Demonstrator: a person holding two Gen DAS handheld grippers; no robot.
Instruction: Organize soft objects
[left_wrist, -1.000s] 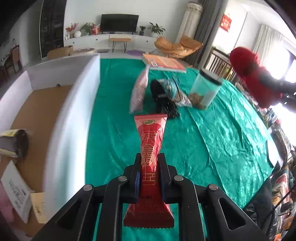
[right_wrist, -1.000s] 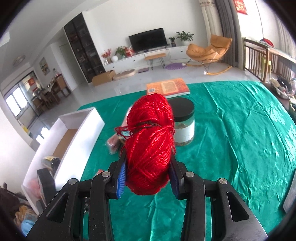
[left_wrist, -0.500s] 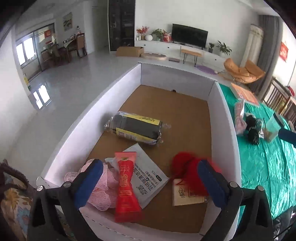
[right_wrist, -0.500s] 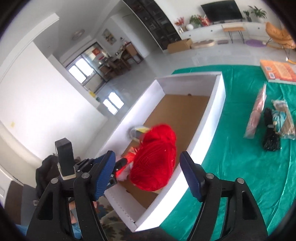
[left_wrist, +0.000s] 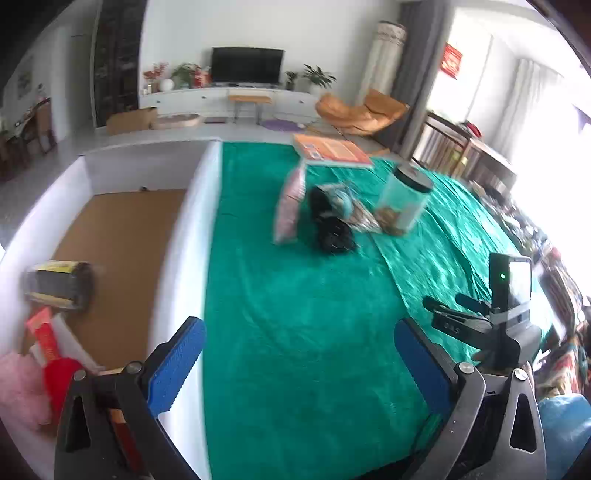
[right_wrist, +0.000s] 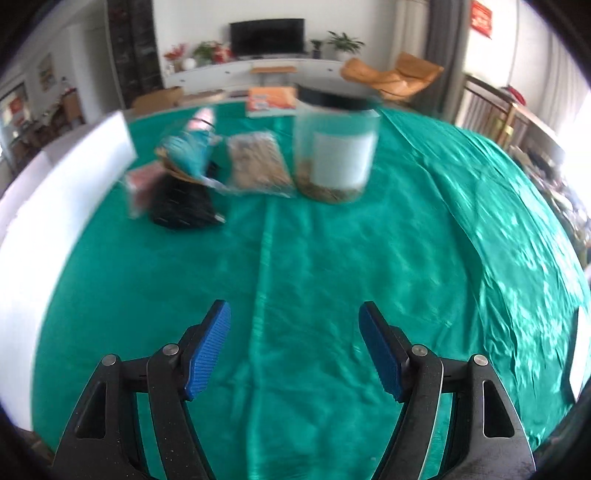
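Left wrist view: your left gripper (left_wrist: 297, 354) hangs wide open and empty, straddling the white box's (left_wrist: 184, 258) right wall and the green cloth (left_wrist: 295, 314). Your right gripper (right_wrist: 294, 343) is spread too, nothing between its pads. Down in the box's near corner lie the red yarn ball (left_wrist: 59, 373), a red packet (left_wrist: 46, 338) and something pink and fluffy (left_wrist: 18, 380), so the soft things are gathering there. Farther out on the cloth wait the black bundle (right_wrist: 181, 206), the blue-wrapped packet (right_wrist: 190, 155), a clear snack bag (right_wrist: 256, 164) and a pink pouch (left_wrist: 290, 206). The dark-lidded jar (right_wrist: 338, 147) stands rightmost; its white label is too blurred to read. Farthest, an orange book (left_wrist: 330, 149).
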